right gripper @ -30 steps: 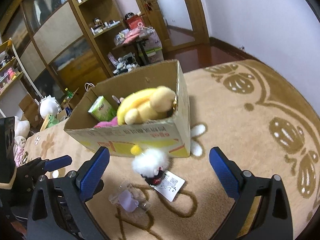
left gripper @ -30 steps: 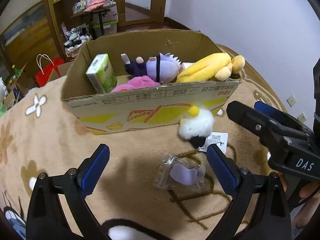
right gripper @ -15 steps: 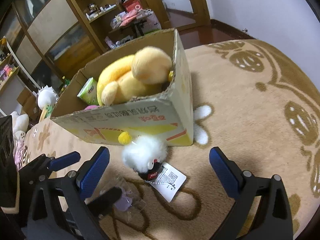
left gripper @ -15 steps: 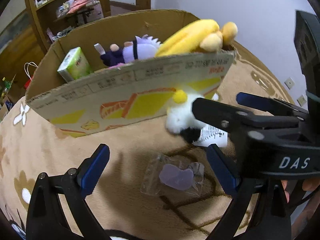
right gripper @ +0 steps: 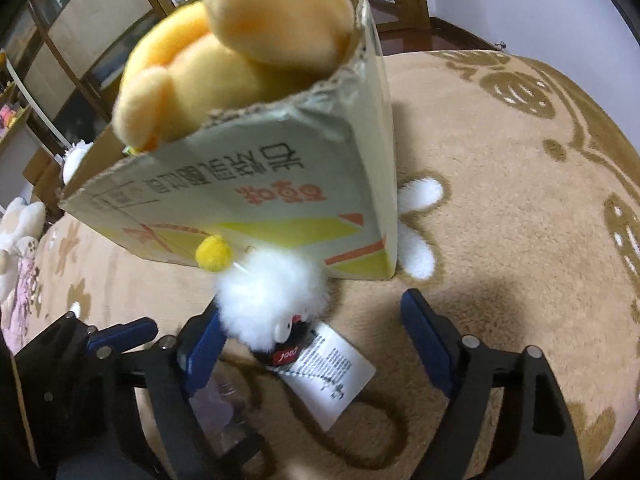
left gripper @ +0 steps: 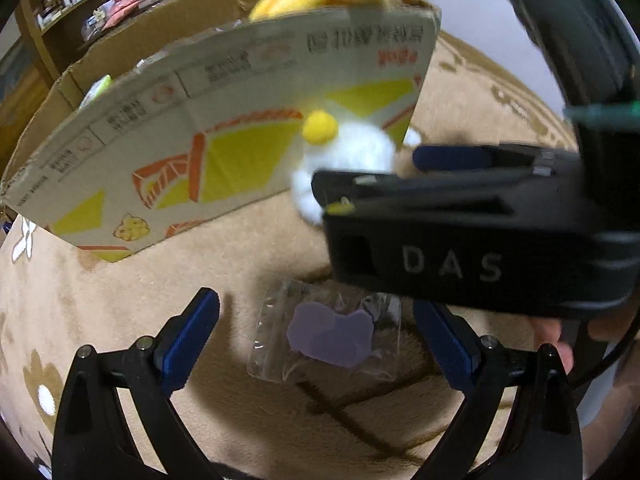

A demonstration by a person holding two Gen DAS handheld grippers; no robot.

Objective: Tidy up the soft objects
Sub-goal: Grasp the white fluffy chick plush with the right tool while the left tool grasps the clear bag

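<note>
A white fluffy toy (right gripper: 272, 296) with a yellow pompom and a paper tag (right gripper: 332, 376) lies on the tan rug against the cardboard box (right gripper: 260, 200). My right gripper (right gripper: 316, 344) is open, its jaws on either side of the toy and just above the rug. A clear bag with a purple item (left gripper: 328, 336) lies between the open jaws of my left gripper (left gripper: 316, 336). The white toy (left gripper: 344, 160) also shows in the left wrist view, partly hidden by the right gripper body. A yellow plush (right gripper: 224, 56) sticks out of the box.
The box (left gripper: 224, 136) stands close in front of both grippers, with a green packet barely visible inside. The tan rug (right gripper: 500, 200) with brown patterns spreads to the right. Shelves and a door stand behind. White plush toys (right gripper: 16, 228) lie at far left.
Both grippers have moved forward and down toward the box. The right gripper now straddles the white toy, and the left gripper's jaws now flank the clear bag.
</note>
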